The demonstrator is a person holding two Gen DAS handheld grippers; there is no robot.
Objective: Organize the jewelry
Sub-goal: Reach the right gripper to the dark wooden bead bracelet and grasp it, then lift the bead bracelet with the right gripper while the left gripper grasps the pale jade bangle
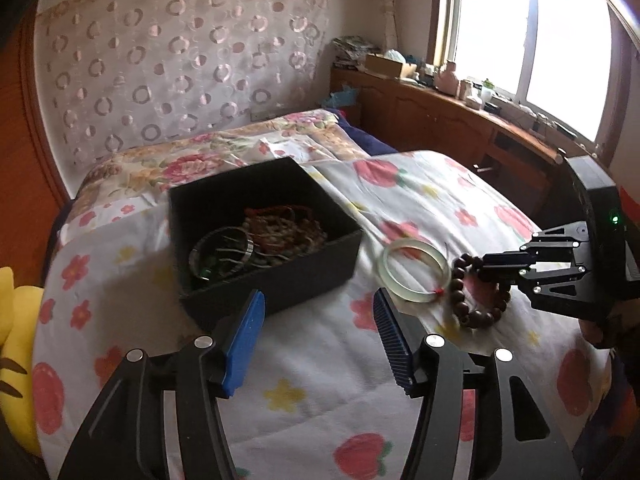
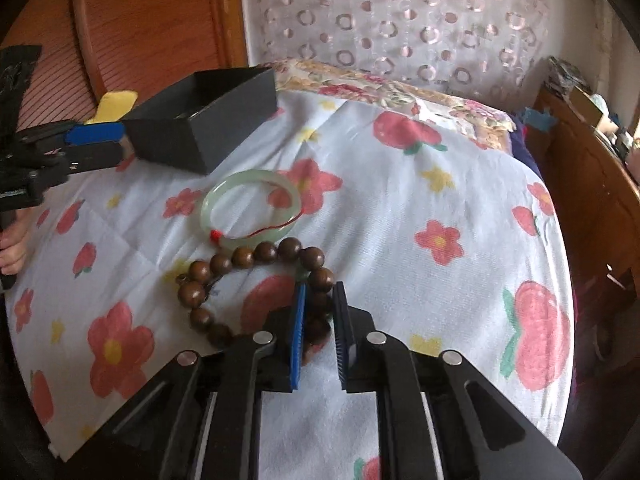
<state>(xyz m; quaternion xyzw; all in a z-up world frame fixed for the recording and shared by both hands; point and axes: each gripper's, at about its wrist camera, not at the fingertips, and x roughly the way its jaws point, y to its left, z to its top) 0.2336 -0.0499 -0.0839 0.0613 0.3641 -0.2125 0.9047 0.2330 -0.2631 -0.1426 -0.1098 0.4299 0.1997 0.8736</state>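
Observation:
A black open box (image 1: 264, 236) on the flowered bedspread holds several bracelets and bangles (image 1: 256, 244); it also shows in the right wrist view (image 2: 204, 120). A pale green jade bangle (image 1: 414, 270) (image 2: 250, 210) lies right of the box. A brown wooden bead bracelet (image 1: 478, 292) (image 2: 248, 276) lies beside it. My right gripper (image 2: 320, 300) (image 1: 486, 266) is closed around the bead bracelet's right side on the bed. My left gripper (image 1: 318, 308) (image 2: 100, 144) is open and empty, just in front of the box.
The bed's flowered quilt (image 1: 320, 380) spreads all round. A wooden headboard with a patterned cloth (image 1: 180, 52) is behind. A wooden cabinet with clutter (image 1: 440, 108) runs under the window at right. A yellow soft toy (image 1: 12, 320) lies at the left edge.

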